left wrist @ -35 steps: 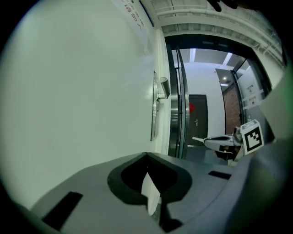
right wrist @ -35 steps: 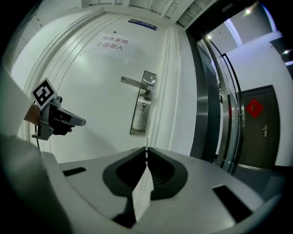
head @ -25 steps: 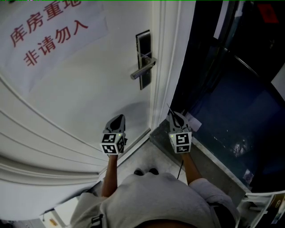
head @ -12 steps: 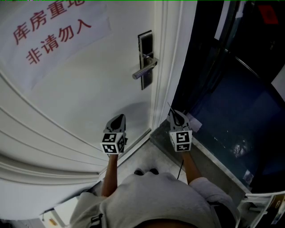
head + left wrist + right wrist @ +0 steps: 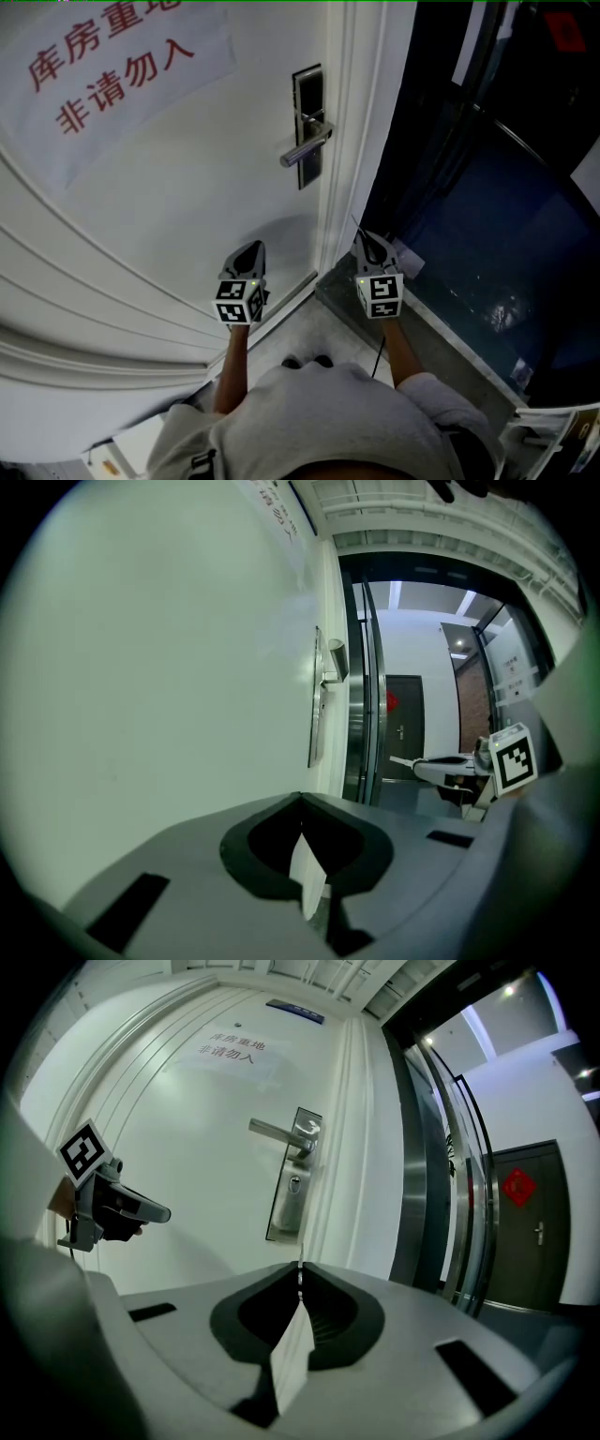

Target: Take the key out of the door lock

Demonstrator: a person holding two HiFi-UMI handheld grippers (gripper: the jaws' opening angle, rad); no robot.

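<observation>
Nearest me, my grey left gripper and grey right gripper hang low, both clenched on nothing, well short of the white panelled door. Further up, a silver lever handle crosses a dark steel lock plate. The key should sit in the keyhole beneath the lever, but it is too small to make out. I should raise the right gripper, part its jaws, square them to the key's head, then pull straight out.

Smooth white paint w/ slight sheen: door. Brushed satin metal: lever handle & lock plate. Matt paper: sign. Matt grey plastic: left hand-held gripper, right hand-held gripper.
</observation>
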